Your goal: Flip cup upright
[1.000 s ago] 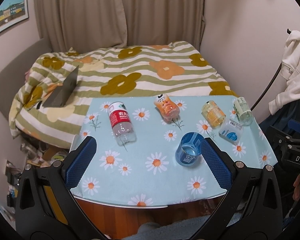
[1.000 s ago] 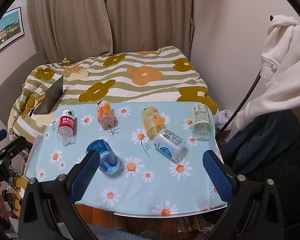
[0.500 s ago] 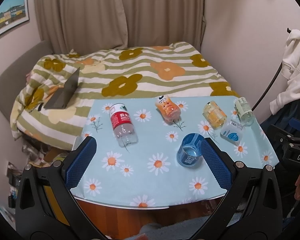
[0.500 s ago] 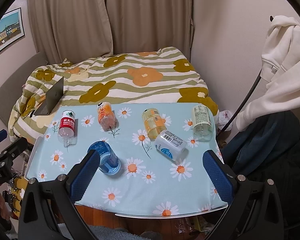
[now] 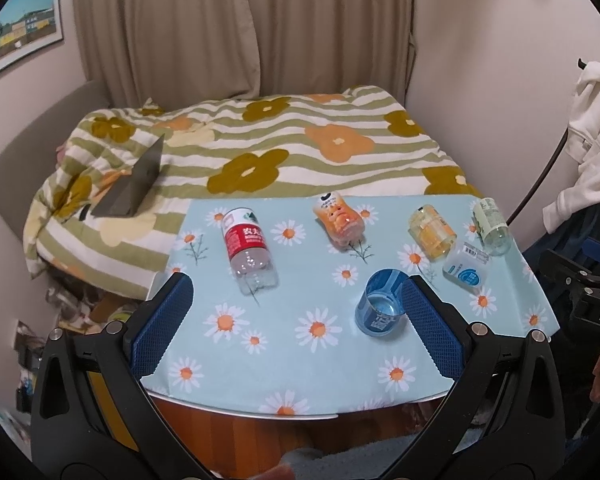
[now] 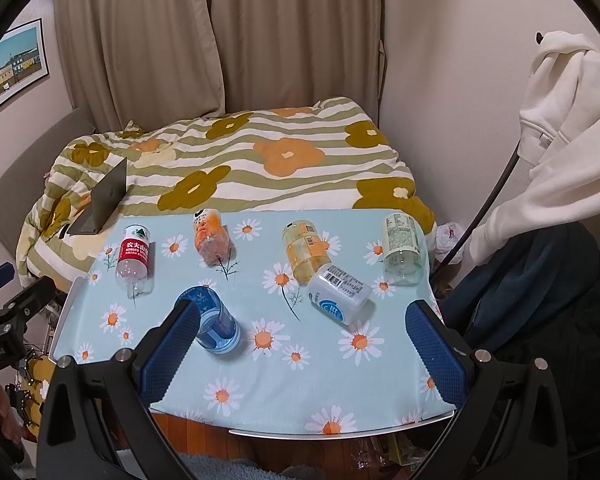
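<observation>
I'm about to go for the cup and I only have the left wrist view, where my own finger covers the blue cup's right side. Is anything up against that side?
Observer: No. In the right wrist view the blue cup lies on its side, with bare tablecloth between it and the white bottle.
Operator: And is the right gripper free?
Observer: Yes. The right gripper is wide open with nothing between its fingers. The cup shows just past its left finger.
</observation>
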`<state>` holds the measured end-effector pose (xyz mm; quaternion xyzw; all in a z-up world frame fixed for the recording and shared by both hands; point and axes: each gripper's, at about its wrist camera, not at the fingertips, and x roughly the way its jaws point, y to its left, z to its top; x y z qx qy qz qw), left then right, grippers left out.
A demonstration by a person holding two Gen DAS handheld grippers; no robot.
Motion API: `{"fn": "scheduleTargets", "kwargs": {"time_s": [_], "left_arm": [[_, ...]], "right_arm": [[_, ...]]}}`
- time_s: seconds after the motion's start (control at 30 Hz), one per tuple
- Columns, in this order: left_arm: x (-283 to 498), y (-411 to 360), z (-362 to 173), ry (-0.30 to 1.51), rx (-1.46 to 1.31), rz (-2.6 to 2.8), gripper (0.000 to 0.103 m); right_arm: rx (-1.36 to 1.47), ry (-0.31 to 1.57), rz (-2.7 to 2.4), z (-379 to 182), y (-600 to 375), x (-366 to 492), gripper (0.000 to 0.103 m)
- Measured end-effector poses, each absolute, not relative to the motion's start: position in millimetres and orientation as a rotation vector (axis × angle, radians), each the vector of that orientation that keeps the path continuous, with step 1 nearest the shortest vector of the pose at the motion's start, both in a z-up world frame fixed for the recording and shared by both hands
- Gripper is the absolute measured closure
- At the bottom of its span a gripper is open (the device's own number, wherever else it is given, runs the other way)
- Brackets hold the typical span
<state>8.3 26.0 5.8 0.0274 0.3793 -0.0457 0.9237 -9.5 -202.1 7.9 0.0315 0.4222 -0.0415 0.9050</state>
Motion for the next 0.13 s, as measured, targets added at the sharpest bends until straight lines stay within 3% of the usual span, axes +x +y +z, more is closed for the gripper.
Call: {"fn": "scheduleTargets", "kwargs": {"time_s": [0.13], "left_arm": [[7.0, 24.4, 7.4, 0.766, 0.061, -0.08, 0.0]], "right_arm": [[0.066, 0.871, -0.086, 9.1, -201.6, -8.4, 0.001]]}}
